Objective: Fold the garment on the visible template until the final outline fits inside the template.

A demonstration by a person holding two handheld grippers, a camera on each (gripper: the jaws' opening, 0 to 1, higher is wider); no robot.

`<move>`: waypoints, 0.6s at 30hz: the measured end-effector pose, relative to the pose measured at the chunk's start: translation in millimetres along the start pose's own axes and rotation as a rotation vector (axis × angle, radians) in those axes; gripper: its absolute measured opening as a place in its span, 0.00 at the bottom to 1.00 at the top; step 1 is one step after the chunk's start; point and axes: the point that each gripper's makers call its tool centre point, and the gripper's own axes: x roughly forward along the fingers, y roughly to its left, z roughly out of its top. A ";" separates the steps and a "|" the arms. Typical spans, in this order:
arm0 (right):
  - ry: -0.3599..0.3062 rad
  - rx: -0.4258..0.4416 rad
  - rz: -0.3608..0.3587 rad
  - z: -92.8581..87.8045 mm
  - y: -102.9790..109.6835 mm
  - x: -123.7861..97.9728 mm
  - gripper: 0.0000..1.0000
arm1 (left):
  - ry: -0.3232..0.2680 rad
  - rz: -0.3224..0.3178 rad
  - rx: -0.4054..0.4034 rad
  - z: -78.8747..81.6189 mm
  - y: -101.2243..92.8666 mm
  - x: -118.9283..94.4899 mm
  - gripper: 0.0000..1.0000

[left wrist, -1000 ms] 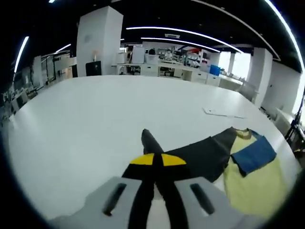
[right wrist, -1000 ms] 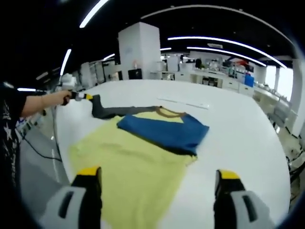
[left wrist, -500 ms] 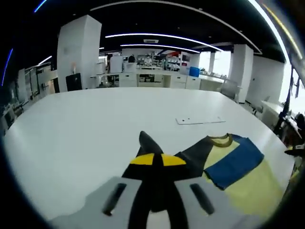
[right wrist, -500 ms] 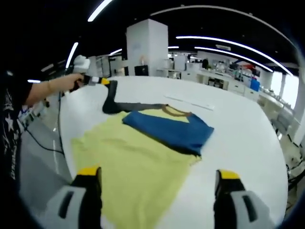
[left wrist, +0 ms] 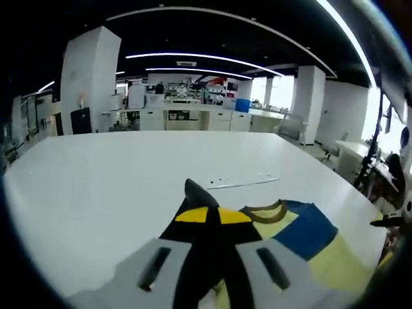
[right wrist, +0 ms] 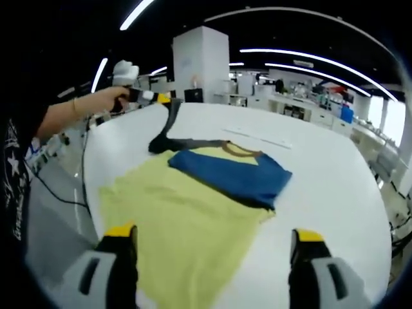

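L gripper (left wrist: 207, 215) pinches dark grey sleeve (right wrist: 168, 125) of yellow-and-blue cloth shirt (right wrist: 187, 212), lifted for folding inward; R gripper (right wrist: 209, 241) jaws apart, empty, shirt hem between fingers.

From my seat the white worktop (right wrist: 335, 187) gives me wide bare room on the far side of the garment (right wrist: 187, 219) and beside its blue sleeve (right wrist: 228, 174). The only thing lying out there is a thin white strip (left wrist: 241, 181), flat, just beyond the collar. My right claw (right wrist: 209, 248) hangs with jaws spread above the yellow hem, nothing between them. On the other side, my left claw (right wrist: 164, 98) holds the dark sleeve (right wrist: 168, 125) lifted off the surface, and that raised cloth and the person's forearm (right wrist: 74, 116) block a pass there.
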 end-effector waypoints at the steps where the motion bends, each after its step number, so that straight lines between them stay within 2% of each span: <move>1: 0.001 0.000 0.000 -0.1 -0.1 0.1 1.00 | -0.003 -0.014 0.005 3.0 -6.2 4.6 0.00; 4: 0.005 0.014 -0.007 -1.6 -1.9 0.5 1.00 | -0.011 -0.037 0.011 7.5 -23.8 10.7 0.00; 7: 0.008 0.014 -0.014 -3.4 -2.9 0.2 1.00 | -0.021 -0.063 0.008 11.0 -33.1 17.8 0.00; 10: 0.017 0.017 -0.013 -6.8 -1.7 -0.5 1.00 | -0.026 -0.086 0.018 13.2 -52.6 24.5 0.00; 18: 0.027 0.034 -0.027 -11.9 -6.0 -1.4 1.00 | -0.030 -0.149 0.042 16.6 -85.1 44.7 0.00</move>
